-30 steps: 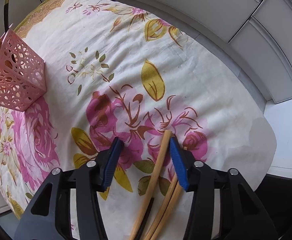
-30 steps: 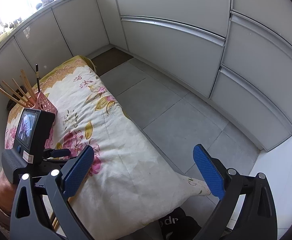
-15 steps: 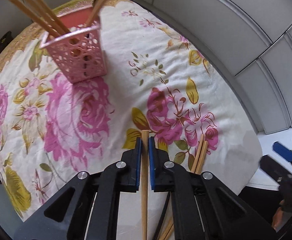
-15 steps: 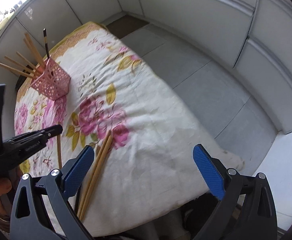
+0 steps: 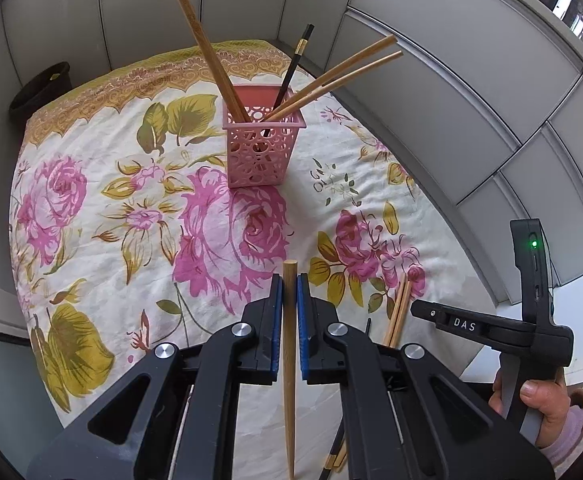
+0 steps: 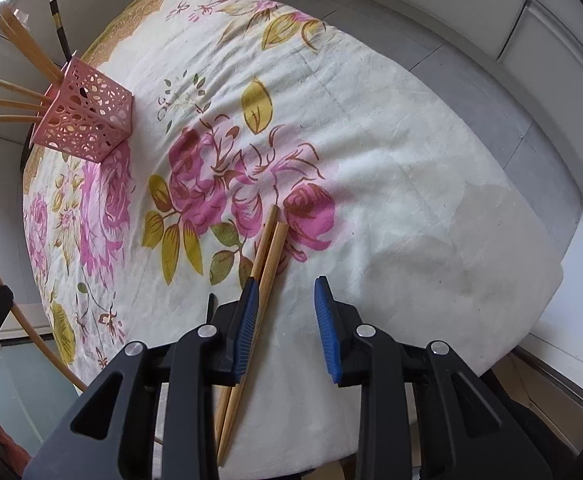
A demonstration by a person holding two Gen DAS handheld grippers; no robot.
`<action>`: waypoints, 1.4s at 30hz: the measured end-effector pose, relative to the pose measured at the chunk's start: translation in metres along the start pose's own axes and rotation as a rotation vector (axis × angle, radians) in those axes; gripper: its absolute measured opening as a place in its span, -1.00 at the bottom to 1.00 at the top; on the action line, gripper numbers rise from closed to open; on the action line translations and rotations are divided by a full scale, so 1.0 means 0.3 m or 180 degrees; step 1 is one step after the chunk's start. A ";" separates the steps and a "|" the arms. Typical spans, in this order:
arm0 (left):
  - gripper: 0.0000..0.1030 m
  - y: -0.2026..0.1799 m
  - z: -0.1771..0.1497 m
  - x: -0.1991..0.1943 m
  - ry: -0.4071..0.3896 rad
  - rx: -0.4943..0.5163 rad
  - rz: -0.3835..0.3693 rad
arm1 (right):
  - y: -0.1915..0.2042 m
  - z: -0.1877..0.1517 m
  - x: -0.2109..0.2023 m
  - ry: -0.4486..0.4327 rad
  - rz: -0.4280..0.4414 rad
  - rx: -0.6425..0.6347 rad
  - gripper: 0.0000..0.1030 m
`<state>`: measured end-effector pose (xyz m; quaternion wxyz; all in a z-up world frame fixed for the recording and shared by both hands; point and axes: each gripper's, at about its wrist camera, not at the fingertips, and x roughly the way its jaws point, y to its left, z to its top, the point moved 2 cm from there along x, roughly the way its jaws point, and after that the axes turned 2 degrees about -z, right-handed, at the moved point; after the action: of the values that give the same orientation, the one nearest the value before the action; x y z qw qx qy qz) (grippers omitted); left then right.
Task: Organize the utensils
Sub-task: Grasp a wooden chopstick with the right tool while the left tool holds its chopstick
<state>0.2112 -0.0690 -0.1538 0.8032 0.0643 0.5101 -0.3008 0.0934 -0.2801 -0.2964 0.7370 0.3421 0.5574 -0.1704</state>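
One pink lattice holder (image 5: 260, 148) stands on the floral cloth (image 5: 91, 216). It holds five chopsticks: four wooden chopsticks (image 5: 207, 52) and one black chopstick (image 5: 295, 60). Two wooden chopsticks (image 6: 269, 256) lie loose on the cloth, and one wooden chopstick (image 5: 290, 344) sits between jaws.

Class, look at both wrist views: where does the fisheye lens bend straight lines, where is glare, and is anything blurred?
Left wrist view: cabinet doors bow into curves toward the edge, dark corners, pink basket and the held chopstick are sharp. Right wrist view: the tablecloth bulges like a dome, white glare in the top-left corner, the paired chopsticks stay crisp, no motion blur.
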 end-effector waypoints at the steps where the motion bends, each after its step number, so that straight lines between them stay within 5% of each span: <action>1: -0.88 0.002 -0.001 0.003 -0.0009 -0.0007 -0.0004 | 0.003 0.004 0.000 -0.0016 -0.0009 0.0025 -0.43; 14: -0.88 0.012 0.007 -0.022 -0.0089 -0.0049 -0.0065 | 0.026 0.043 0.058 -0.0012 -0.0180 0.0034 -0.37; 22: -0.87 0.012 0.004 -0.050 -0.0137 -0.0046 -0.0033 | 0.101 0.016 0.078 -0.0046 -0.0725 -0.0563 -0.40; 25: -0.87 0.023 0.004 -0.066 -0.0173 -0.0068 -0.0030 | 0.042 0.028 0.066 0.0067 -0.0623 -0.0375 -0.39; 27: -0.87 0.024 0.008 -0.066 -0.0180 -0.0086 -0.0028 | 0.032 0.041 0.067 0.0126 -0.0528 -0.0232 -0.25; 29: -0.87 0.012 0.013 -0.063 -0.0177 -0.0062 -0.0026 | 0.051 0.049 0.079 0.0163 -0.0491 -0.0193 0.14; 30: -0.87 0.005 0.014 -0.064 -0.0179 -0.0041 -0.0016 | 0.062 0.050 0.084 0.0140 -0.0521 -0.0188 0.15; 31: -0.87 0.001 0.015 -0.067 -0.0189 -0.0027 -0.0004 | 0.077 0.046 0.085 0.0049 -0.0584 -0.0182 0.07; 33: -0.87 0.004 0.013 -0.077 -0.0218 -0.0027 0.0003 | 0.098 0.035 0.074 -0.0230 -0.0626 -0.0260 -0.79; 37: -0.87 0.016 0.006 -0.103 -0.0283 -0.0049 0.0028 | 0.086 0.031 0.052 -0.0370 -0.0196 -0.0145 -0.84; 42: -0.88 -0.018 0.004 -0.163 -0.0441 0.0021 0.0076 | 0.104 0.001 -0.164 -0.1176 -0.0050 -0.0458 -0.84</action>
<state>0.1946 -0.0533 -0.1103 0.8398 0.0521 0.4516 -0.2967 0.0976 -0.2648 -0.2404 0.8480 0.2470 0.4260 -0.1958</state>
